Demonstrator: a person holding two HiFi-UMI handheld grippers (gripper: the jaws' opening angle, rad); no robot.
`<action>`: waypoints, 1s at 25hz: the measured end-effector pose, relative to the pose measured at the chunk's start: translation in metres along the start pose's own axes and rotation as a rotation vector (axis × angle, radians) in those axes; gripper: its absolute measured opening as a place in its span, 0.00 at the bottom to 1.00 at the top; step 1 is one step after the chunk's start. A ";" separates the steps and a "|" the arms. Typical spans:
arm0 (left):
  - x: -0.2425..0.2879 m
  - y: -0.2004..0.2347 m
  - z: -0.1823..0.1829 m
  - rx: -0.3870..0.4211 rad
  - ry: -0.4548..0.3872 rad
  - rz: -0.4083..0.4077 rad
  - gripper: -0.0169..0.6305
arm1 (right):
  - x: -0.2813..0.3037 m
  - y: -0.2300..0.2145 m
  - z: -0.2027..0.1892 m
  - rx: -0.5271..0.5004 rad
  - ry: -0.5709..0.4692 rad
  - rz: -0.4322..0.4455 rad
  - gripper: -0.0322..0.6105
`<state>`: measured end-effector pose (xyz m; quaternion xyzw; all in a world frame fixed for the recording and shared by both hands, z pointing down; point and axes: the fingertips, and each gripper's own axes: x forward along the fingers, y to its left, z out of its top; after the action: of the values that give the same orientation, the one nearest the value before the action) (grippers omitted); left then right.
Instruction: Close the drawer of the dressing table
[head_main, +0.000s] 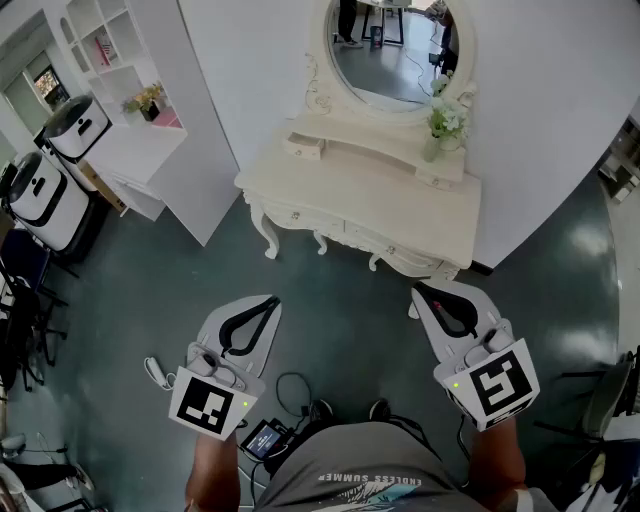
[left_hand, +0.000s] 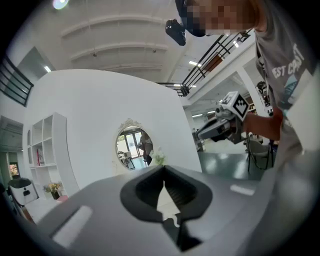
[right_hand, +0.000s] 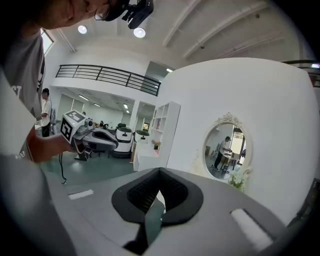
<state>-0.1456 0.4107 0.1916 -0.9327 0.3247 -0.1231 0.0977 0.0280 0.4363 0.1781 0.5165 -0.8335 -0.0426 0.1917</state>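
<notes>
Plainly, both grippers hang in mid-air over the floor (head_main: 340, 330), each held in a hand in front of the person's body. The left gripper (head_main: 266, 304) has its jaws together with nothing between them, and its own view shows the tips meeting. The right gripper (head_main: 424, 293) also has its jaws closed and empty.

Ahead of both tools, well apart from them across the floor, stands the dressing table (head_main: 360, 195) against the wall. It touches neither gripper. The right gripper points at the table's right front leg; the left gripper points at the floor short of the table's left side. A small drawer (head_main: 305, 147) at the left end of the table top looks slightly pulled out, far ahead of the left gripper. A mirror (head_main: 390, 50) rises behind it, and flowers (head_main: 445, 120) stand at the top's right end, ahead of the right gripper. Shelves (head_main: 115, 60) stand far off to the left gripper's left.
</notes>
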 end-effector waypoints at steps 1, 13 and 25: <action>-0.002 0.002 0.000 0.001 0.000 -0.001 0.03 | 0.001 0.002 0.001 -0.002 0.000 -0.001 0.05; -0.016 0.030 -0.015 -0.003 -0.015 -0.022 0.03 | 0.024 0.024 0.014 0.017 -0.001 -0.033 0.05; -0.014 0.056 -0.029 -0.029 -0.050 -0.047 0.03 | 0.058 0.023 0.026 0.061 -0.009 -0.061 0.05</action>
<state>-0.1970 0.3735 0.2019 -0.9441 0.3020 -0.0972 0.0893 -0.0235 0.3930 0.1762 0.5471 -0.8191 -0.0252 0.1705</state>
